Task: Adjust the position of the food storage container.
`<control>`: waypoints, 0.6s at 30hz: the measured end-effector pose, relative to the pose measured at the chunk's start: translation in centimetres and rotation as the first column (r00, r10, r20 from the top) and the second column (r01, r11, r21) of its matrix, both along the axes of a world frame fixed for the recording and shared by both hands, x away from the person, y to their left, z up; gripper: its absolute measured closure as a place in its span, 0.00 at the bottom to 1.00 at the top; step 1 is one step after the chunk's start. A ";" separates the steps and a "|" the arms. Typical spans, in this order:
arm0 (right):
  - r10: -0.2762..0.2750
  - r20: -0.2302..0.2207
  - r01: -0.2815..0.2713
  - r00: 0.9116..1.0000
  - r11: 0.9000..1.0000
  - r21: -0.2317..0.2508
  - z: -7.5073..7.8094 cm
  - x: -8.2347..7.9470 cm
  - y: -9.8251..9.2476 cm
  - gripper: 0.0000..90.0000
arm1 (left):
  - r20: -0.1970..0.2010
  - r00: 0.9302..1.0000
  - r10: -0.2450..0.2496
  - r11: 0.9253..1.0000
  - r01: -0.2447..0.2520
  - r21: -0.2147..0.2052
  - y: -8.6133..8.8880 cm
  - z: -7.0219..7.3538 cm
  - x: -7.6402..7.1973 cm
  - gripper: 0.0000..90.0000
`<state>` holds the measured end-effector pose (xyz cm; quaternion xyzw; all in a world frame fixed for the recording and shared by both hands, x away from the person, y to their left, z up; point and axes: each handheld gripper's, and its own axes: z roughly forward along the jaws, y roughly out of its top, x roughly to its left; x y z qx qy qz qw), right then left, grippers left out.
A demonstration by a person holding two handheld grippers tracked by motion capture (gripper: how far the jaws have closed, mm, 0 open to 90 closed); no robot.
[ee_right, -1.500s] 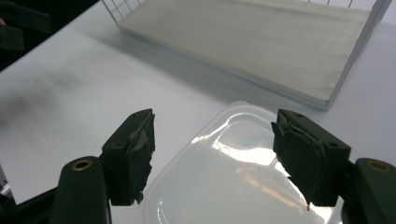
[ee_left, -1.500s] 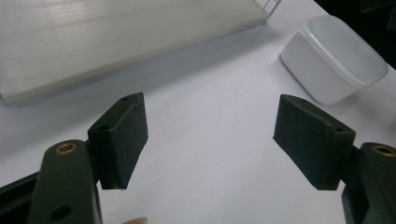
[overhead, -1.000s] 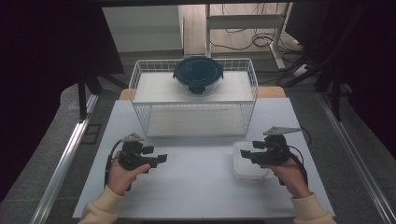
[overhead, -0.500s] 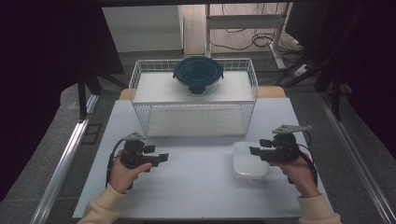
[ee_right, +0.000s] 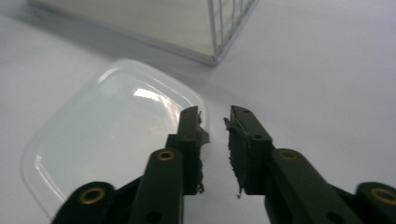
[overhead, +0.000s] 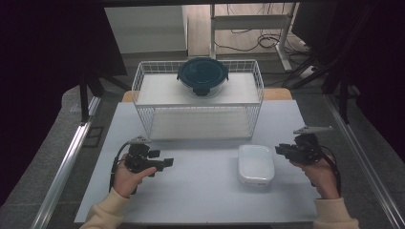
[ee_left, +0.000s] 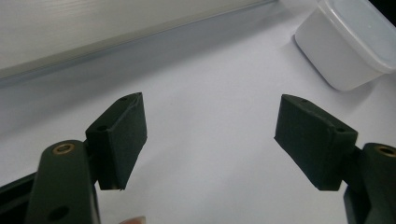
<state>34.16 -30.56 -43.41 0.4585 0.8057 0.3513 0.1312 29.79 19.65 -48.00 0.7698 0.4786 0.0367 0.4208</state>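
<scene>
On the white table (overhead: 200, 195) the landmark is the white box (overhead: 256, 164), a lidded plastic tub that lies flat near the table's middle, a little toward the right. Well to the left of the box, the left gripper (overhead: 165, 163) is held level in the left hand (overhead: 125, 177) and points toward the box; in the left gripper view (ee_left: 210, 135) its jaws stand wide apart with only bare table between them, and the box (ee_left: 348, 46) sits ahead of them toward the upper right, well clear of the pads. Behind the box, toward the far edge of the table, stands a wire basket (overhead: 143, 78) with a white floor, and a round container (overhead: 202, 75) with a dark teal lid rests on the basket's top at the back. Just to the right of the box, the right gripper (overhead: 279, 150) is held in the right hand (overhead: 321, 175) and points at the box's right side, near it but apart from it. In the right gripper view (ee_right: 215, 119) its jaws have just been closing and now stand narrow, with a slim gap and nothing between them; the box's lid (ee_right: 112, 135) lies just left of the left jaw, and the basket's corner (ee_right: 215, 58) is beyond it
</scene>
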 end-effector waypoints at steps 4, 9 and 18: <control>-0.009 -0.024 0.008 1.000 0.999 -0.041 -0.7 0.2 -0.4 0.92 | -0.003 1.000 -0.003 1.000 0.003 0.006 -0.1 -0.1 0.0 0.27; 0.018 -0.056 -0.023 0.998 0.996 -0.084 -1.4 0.2 -0.4 0.98 | -0.004 1.000 -0.006 1.000 0.006 0.005 -0.2 -0.1 0.0 0.27; 0.089 -0.118 -0.105 0.989 0.984 -0.141 -2.6 -2.2 0.2 0.99 | -0.018 1.000 -0.012 1.000 0.012 -0.008 -0.4 -0.2 0.1 0.27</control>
